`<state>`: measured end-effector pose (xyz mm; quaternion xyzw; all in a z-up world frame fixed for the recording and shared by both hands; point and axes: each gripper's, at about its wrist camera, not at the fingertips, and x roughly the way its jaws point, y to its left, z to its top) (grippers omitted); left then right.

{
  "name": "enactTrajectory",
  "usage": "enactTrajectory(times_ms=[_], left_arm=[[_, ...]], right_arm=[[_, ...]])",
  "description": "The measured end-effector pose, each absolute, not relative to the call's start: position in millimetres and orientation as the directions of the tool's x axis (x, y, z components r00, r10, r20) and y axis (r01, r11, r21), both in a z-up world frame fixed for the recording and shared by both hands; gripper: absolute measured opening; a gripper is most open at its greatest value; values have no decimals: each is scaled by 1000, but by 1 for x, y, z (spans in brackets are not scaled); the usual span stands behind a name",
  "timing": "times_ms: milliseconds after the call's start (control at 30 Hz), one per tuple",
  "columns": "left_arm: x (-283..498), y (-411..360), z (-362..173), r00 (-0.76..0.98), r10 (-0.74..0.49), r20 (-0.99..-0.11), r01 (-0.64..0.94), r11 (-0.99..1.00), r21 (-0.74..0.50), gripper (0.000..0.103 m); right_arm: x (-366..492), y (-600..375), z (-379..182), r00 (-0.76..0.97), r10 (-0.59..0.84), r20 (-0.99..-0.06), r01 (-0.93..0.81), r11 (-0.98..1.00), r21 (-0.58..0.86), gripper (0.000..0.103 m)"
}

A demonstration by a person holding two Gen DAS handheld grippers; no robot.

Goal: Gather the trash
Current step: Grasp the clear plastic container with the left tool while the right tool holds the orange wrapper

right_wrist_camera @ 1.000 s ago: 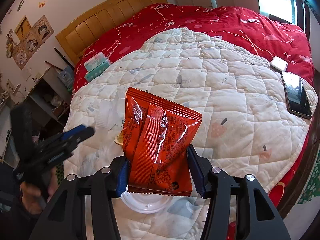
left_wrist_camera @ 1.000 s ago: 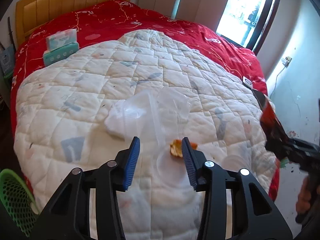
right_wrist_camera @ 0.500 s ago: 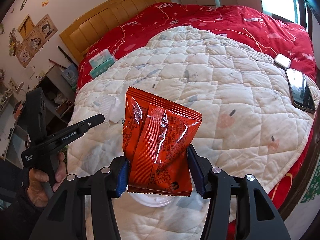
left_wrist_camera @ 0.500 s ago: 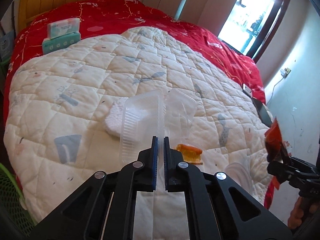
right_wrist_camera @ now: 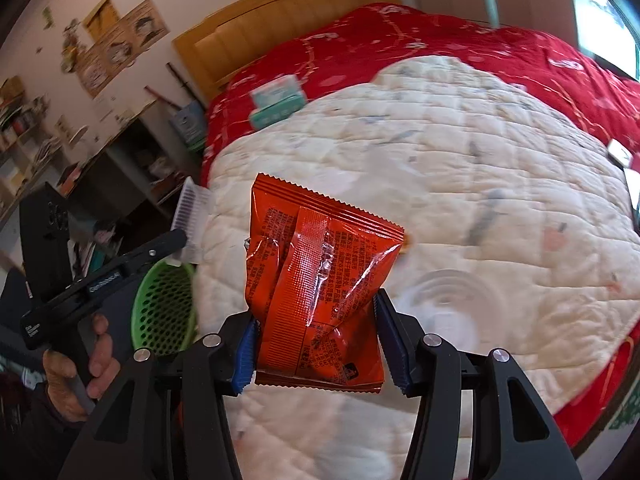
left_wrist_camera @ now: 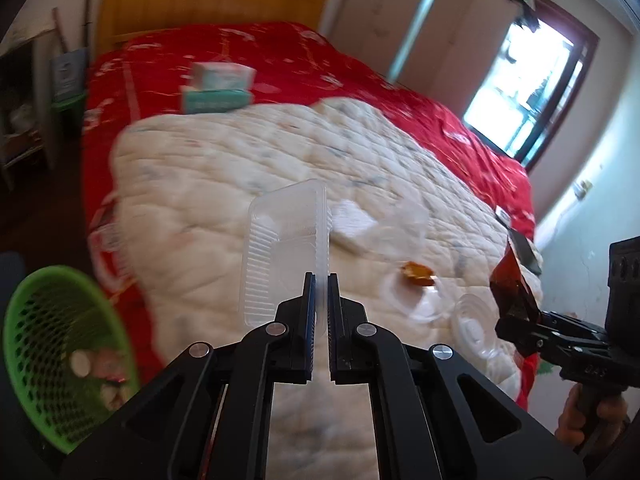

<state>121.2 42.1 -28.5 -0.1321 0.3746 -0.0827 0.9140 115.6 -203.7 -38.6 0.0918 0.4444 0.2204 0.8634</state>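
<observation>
Left gripper (left_wrist_camera: 319, 280), jaws pinched on the edge of a clear plastic tray (left_wrist_camera: 286, 248) lifted above the quilt (left_wrist_camera: 208, 184); green basket (left_wrist_camera: 60, 352) near left. Right gripper (right_wrist_camera: 316, 344) clamps an orange snack packet (right_wrist_camera: 316, 276).

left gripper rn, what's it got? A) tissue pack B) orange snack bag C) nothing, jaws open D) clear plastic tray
D. The left gripper is shut on the edge of the clear plastic tray, lifted off the quilt; the orange snack bag is in the right gripper.
</observation>
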Motion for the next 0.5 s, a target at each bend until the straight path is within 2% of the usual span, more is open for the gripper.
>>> enactTrajectory(times_ms=[300,500], left_arm=[[61,131,-29,744,-80,-663,-143,951,-275,4],[37,187,-48,715,-2,-699,-266,924,-275,4]], right_arm=[[100,-133,-31,452,527,-720,-419,838,350,51],[97,-90,-29,412,554,-724,-480,807,345,51]])
